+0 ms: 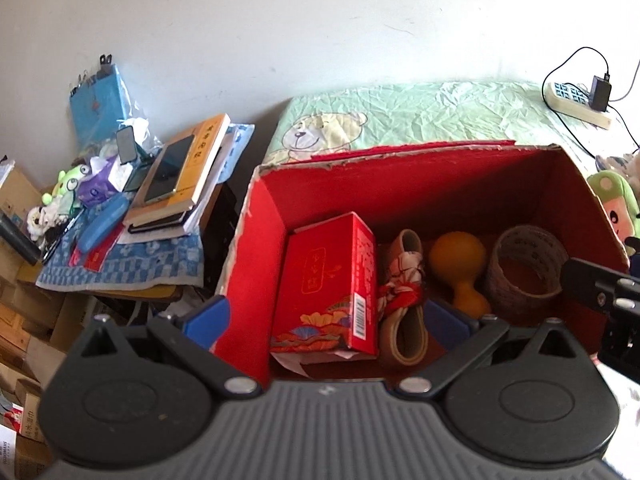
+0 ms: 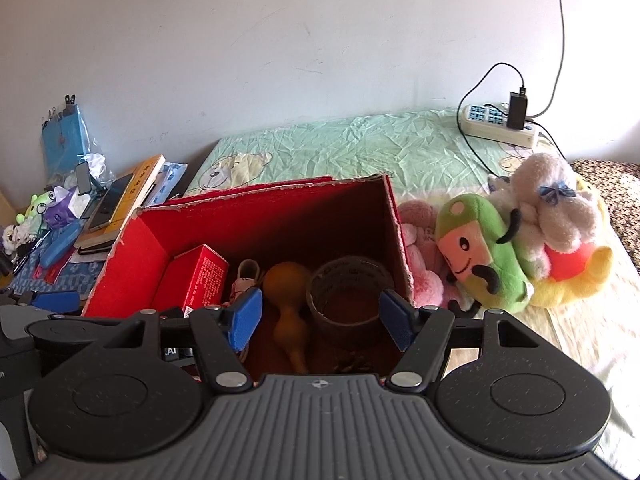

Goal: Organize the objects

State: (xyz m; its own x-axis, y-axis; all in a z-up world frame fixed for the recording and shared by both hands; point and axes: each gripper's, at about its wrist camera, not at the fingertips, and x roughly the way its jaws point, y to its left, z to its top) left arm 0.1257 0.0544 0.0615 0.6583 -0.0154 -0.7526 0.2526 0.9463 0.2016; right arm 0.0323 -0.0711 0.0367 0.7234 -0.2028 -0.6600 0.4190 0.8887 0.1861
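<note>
Both tongs, left (image 1: 326, 320) and right (image 2: 320, 316), hang wide open, empty, over the red box (image 2: 260, 216) on the bed (image 2: 360, 140).

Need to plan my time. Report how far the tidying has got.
Done: the red carton, gourd, tape roll and a small shoe lie inside the red box. In hand: nothing; both grippers have open, empty jaws. Left: the plush toys on the bed beside the box.

Left gripper (image 1: 326, 322) and right gripper (image 2: 320, 314): ribbed dark-grey bodies, black linkages, silver pivot screws, blue-padded jaws
</note>
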